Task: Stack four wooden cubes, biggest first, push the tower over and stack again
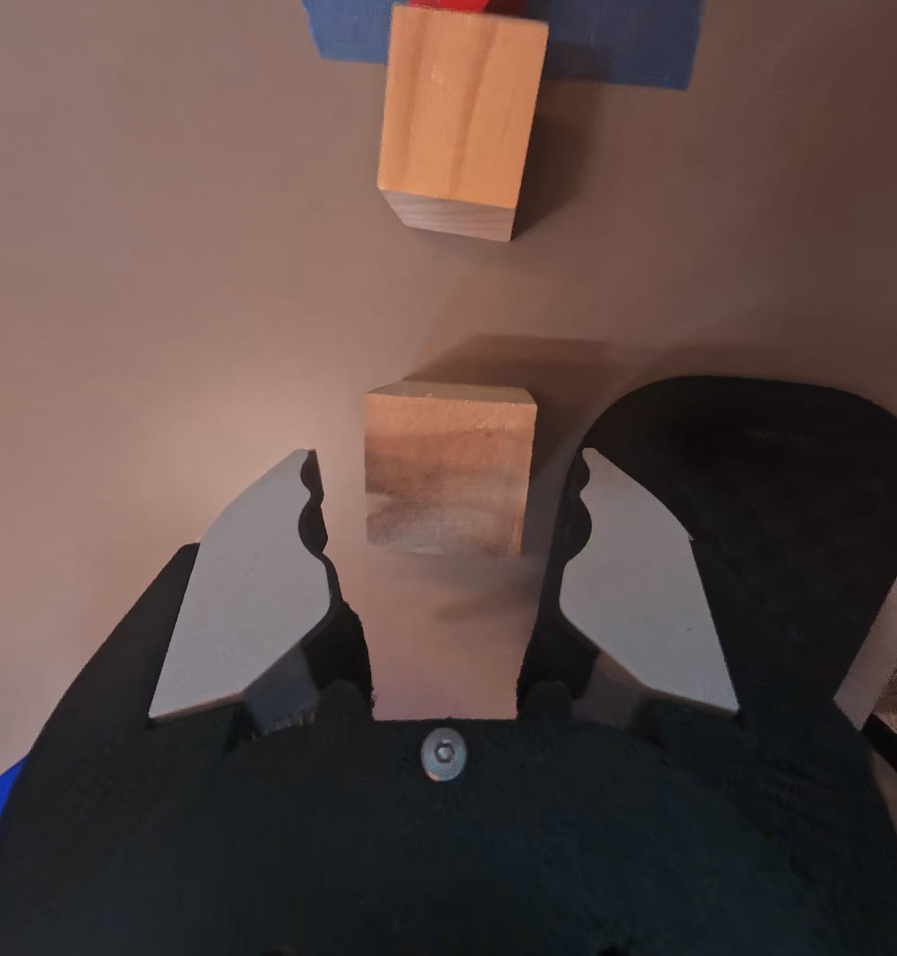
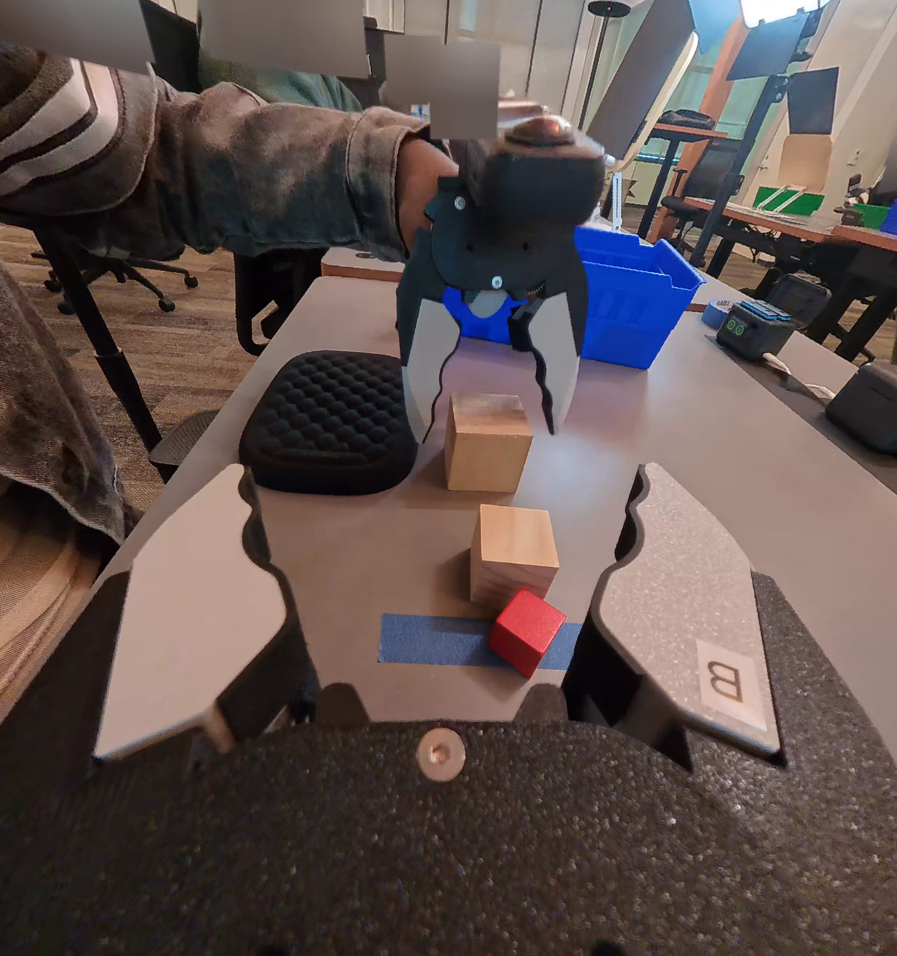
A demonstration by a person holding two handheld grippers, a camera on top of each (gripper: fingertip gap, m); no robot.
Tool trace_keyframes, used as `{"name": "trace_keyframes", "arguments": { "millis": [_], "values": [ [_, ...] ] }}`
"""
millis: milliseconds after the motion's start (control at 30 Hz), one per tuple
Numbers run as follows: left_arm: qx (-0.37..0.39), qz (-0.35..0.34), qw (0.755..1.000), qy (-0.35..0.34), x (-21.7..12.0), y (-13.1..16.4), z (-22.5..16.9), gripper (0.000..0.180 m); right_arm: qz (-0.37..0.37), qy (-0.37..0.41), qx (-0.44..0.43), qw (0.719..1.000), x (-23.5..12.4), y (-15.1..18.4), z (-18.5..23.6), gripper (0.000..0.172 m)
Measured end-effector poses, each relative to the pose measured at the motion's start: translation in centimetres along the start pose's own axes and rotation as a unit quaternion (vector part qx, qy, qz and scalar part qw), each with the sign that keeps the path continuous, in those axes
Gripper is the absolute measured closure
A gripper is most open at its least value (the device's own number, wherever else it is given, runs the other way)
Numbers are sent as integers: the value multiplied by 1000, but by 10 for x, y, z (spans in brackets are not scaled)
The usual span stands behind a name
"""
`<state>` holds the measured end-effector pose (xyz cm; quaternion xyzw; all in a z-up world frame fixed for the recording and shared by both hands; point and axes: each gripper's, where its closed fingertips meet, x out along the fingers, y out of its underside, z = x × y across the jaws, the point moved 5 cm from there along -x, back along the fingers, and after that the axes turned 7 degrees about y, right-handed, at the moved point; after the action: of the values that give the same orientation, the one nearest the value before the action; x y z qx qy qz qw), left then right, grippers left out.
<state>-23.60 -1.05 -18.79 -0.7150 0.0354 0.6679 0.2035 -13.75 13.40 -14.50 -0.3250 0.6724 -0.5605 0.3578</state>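
The grey counter [image 2: 694, 465] carries a blue bin [image 2: 638, 305] and a black pad [image 2: 327, 419]. The left hand-held gripper [image 2: 488, 429] hangs spread around the big cube [image 2: 488, 445], apparently not touching. The right hand-held gripper [image 2: 446, 517] gapes bare. The mid cube [image 2: 513, 558] touches the red cube [image 2: 526, 631] on blue tape [image 2: 426, 639].

At the bottom of the frame the right gripper [image 2: 444, 522] stands with its grey fingers wide apart, nothing between the pads. Between them on the grey table [image 2: 694, 465] lie a small red cube [image 2: 526, 631] on a strip of blue tape [image 2: 431, 639], touching a pale wooden cube [image 2: 513, 553]. Farther up, a larger wooden cube [image 2: 488, 450] sits between the spread fingers of the left gripper [image 2: 488, 429], seemingly untouched. A black quilted pad [image 2: 327, 419] lies centre left, a blue plastic bin [image 2: 632, 300] upper right.
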Motion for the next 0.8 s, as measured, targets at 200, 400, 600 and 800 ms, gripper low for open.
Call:
{"name": "trace_keyframes", "arguments": {
  "millis": [200, 400, 600, 800],
  "values": [
    [-12, -25, 1000, 13, 10, 6, 2, 115, 0, -1, -1, 1000, 1, 0, 1, 40],
    [-155, -419, 890, 92, -44, -37, -12, 119, -39, 64, -63, 995, 1, -11, -4, 45],
    [-244, -639, 717, 136, -58, -63, -19, 120, -158, 160, -154, 962, -6, -37, 3, 44],
    [-294, -819, 431, 239, -79, -81, -17, 120, -139, 269, -253, 919, -8, -45, 5, 63]
  ]
}}
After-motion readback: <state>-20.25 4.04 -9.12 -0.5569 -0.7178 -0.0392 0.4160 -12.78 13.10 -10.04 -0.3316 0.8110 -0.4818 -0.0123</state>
